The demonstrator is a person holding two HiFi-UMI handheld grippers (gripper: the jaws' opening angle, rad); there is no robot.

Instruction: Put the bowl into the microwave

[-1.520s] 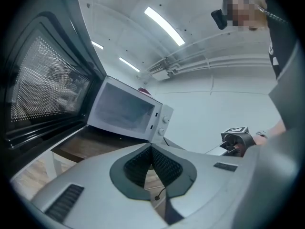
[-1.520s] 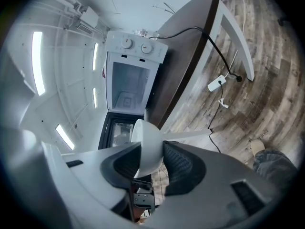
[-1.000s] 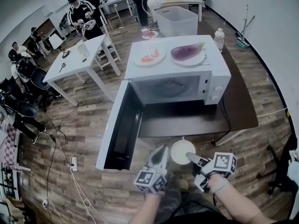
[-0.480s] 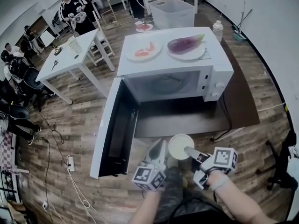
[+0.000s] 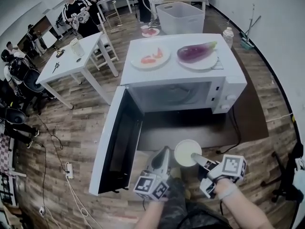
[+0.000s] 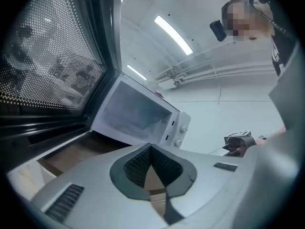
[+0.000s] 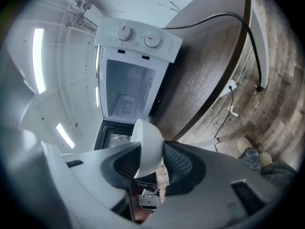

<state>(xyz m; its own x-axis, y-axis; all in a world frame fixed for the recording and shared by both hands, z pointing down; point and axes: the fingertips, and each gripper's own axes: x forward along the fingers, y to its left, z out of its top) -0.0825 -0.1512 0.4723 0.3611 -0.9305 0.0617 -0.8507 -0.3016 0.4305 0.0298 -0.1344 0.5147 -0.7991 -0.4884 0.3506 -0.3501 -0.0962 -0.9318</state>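
Observation:
The white microwave (image 5: 183, 82) stands on a dark table (image 5: 190, 128), its door (image 5: 116, 137) swung open to the left and its cavity empty. A white bowl (image 5: 186, 151) hangs just in front of the table's near edge. My right gripper (image 5: 195, 156) is shut on its rim; in the right gripper view the bowl (image 7: 147, 135) sits edge-on between the pads, facing the open microwave (image 7: 133, 80). My left gripper (image 5: 165, 151) is beside the bowl on its left, shut and empty, its pads meeting (image 6: 150, 148) below the door (image 6: 57, 66).
On the microwave's top are a plate with red food (image 5: 150, 56) and a plate with an eggplant (image 5: 198, 54). A white table (image 5: 71, 63) and several people are at the back left. A plastic bin (image 5: 180, 15) stands behind. Cables lie on the wooden floor (image 5: 66, 142).
The head view has shifted slightly. The bowl stays in my right gripper near the table's front edge, and both grippers have barely moved.

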